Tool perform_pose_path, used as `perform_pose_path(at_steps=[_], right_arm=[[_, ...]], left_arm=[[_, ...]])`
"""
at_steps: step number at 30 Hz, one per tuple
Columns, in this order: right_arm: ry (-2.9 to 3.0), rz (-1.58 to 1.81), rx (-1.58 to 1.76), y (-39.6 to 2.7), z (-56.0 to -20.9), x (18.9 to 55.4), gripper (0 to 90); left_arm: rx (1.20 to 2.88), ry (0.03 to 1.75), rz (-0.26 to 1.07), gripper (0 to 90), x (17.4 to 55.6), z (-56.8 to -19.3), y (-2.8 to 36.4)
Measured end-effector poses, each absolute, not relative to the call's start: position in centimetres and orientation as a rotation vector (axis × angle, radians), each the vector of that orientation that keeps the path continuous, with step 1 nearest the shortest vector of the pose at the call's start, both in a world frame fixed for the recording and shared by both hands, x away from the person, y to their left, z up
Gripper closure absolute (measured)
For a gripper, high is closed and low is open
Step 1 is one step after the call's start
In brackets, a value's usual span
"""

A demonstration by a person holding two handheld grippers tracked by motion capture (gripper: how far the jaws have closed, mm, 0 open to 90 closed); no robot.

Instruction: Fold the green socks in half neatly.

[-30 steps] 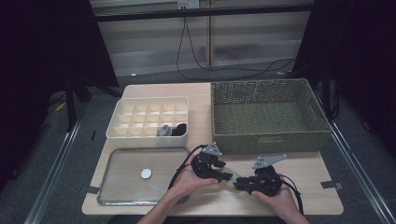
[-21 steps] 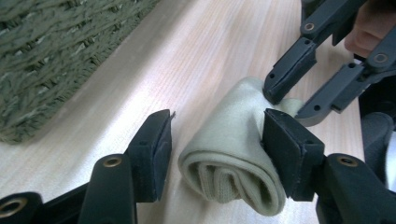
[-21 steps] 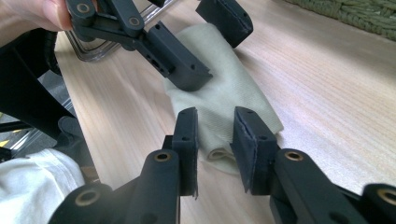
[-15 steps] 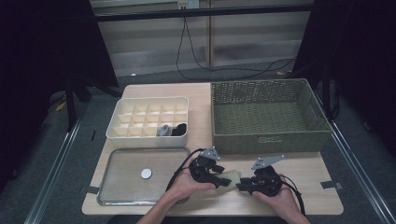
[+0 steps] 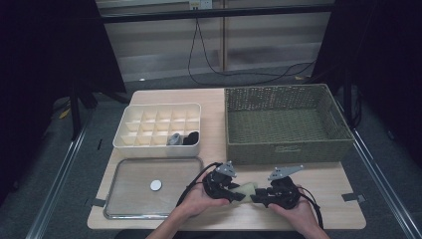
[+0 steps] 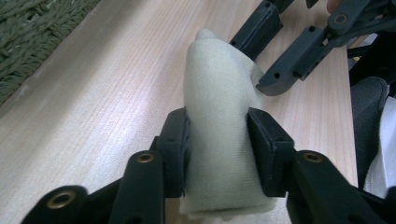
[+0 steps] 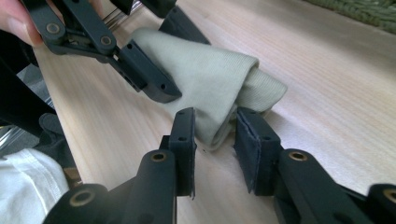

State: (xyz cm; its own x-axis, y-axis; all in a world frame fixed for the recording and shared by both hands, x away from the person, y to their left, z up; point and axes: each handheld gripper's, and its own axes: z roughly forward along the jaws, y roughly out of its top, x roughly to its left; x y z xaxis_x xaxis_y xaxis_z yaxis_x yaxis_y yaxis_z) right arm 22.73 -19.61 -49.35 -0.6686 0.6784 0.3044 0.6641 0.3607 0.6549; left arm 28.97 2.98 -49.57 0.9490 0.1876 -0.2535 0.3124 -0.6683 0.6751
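Since the earlier frame, the left gripper (image 6: 219, 140) had just closed on the folded pale cloth (image 6: 219, 135), while the right gripper (image 7: 215, 135) stood loosely around its other end on the worktop (image 5: 328, 189), probably needing to clamp next.

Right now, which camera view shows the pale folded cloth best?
The left gripper view: the cloth stands close up, squeezed between that gripper's jaws. The right gripper view shows its folded end. The high view shows a small pale patch between both grippers.

No readable text, brand, number or sign in any view, small pale label on front wall of wicker basket (image 5: 284, 148) too blurred to make out
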Motion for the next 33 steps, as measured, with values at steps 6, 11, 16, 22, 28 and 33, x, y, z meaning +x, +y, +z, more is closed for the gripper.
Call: perform_pose_path(at_steps=[6, 11, 16, 22, 28, 33], right_arm=[[2.554, 1.258, 1.261, -20.1, -49.1, 22.9, 66.2], [2.539, 1.273, 1.271, -20.5, -49.0, 23.1, 64.0], [2.530, 1.295, 1.255, -20.7, -48.8, 23.1, 62.7], [2.508, 1.316, 1.253, -21.1, -48.5, 22.9, 58.0], [2.487, 1.357, 1.271, -21.3, -48.3, 23.0, 54.8], [2.483, 1.370, 1.263, -21.1, -48.3, 23.2, 52.0]], left_arm=[[2.320, 0.365, -0.238, 66.7, 29.1, -49.5, 2.9], [2.330, 0.370, -0.249, 67.7, 29.2, -49.2, 3.1], [2.292, 0.416, -0.272, 67.8, 29.7, -49.1, 3.5], [2.285, 0.437, -0.266, 67.6, 29.8, -48.4, 4.4], [2.242, 0.463, -0.274, 67.6, 30.3, -48.0, 5.4], [2.232, 0.477, -0.258, 67.6, 30.7, -47.3, 6.5]])
